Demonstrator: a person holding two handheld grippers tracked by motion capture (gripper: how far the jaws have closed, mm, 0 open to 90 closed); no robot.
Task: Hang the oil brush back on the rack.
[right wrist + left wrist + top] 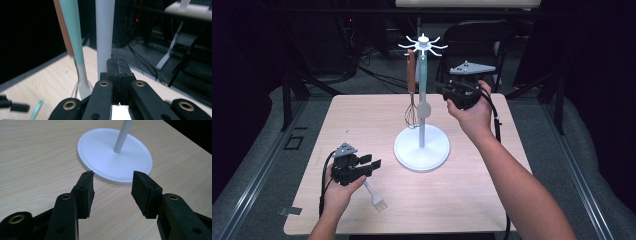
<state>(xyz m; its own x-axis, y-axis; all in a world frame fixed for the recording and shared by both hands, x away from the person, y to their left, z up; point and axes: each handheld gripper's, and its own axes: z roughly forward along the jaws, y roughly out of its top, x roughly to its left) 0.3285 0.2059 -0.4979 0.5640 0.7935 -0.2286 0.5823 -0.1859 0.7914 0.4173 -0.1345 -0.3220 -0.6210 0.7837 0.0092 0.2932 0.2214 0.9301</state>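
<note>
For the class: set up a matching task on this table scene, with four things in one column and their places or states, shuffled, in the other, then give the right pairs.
Things:
1. whisk
2. brush
3. left gripper
4. right gripper

Places or states:
A. jaws pressed together, raised beside the stand's pole
B. lying flat on the table, next to the left hand
C. hanging from a hook at the top of the stand
D. jaws apart with nothing between them, low over the table

Pairs: 1-C, 2-B, 3-D, 4-A
</note>
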